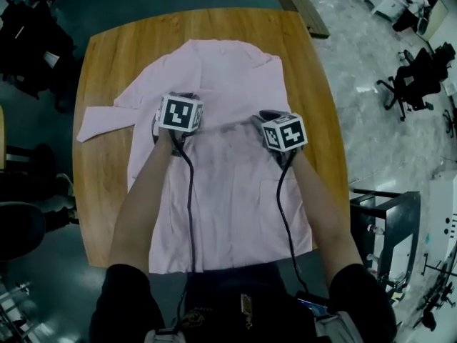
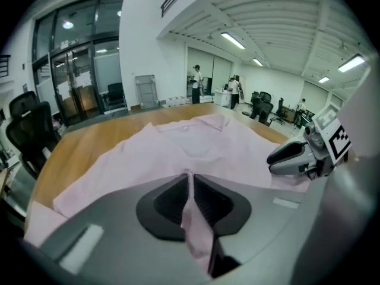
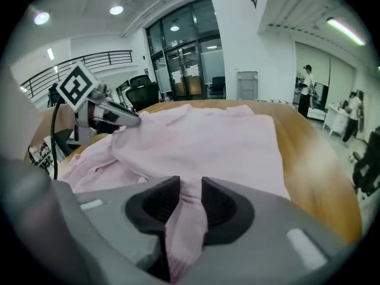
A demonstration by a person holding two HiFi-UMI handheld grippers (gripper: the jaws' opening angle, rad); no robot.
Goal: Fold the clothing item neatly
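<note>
Head view: pink shirt (image 1: 228,213) lies spread on wooden desk (image 1: 100,70), collar (image 1: 265,61) at far end, one sleeve (image 1: 100,121) out to L side. L tongs (image 2: 190,180) closed almost tight on thin fold of shirt fabric, mid-body. R tongs (image 3: 189,189) clamped on thicker bunch of same fabric, near L.

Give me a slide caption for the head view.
Left gripper and right gripper pinch the pink shirt on a wooden table.
</note>
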